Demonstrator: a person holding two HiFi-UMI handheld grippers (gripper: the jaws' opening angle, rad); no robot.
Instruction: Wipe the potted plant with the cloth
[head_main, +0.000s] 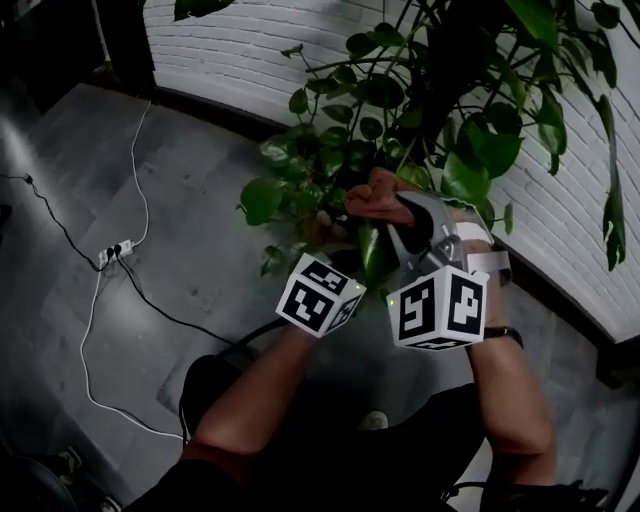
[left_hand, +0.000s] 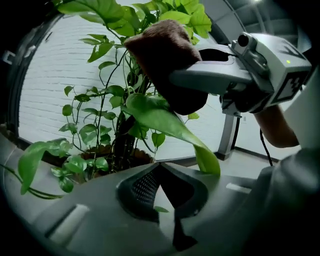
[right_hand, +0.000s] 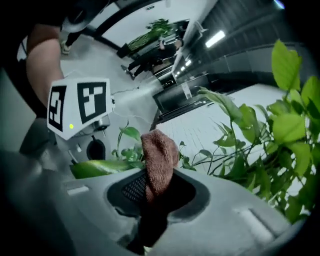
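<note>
The potted plant (head_main: 400, 110) has many green leaves and fills the upper right of the head view. My right gripper (head_main: 405, 218) is shut on a brown cloth (head_main: 378, 198), which it presses against the foliage. In the right gripper view the cloth (right_hand: 159, 162) sticks up from between the jaws. My left gripper (head_main: 362, 268) is just left of it and below, shut on the tip of a long leaf (left_hand: 165, 120). A sliver of green shows in its jaws. In the left gripper view the cloth (left_hand: 162, 50) rests on top of that leaf.
A white brick wall (head_main: 230, 50) with a dark baseboard runs behind the plant. A power strip (head_main: 112, 252) and loose cables lie on the grey floor at the left. The plant's brown pot (left_hand: 107, 152) stands low by the wall.
</note>
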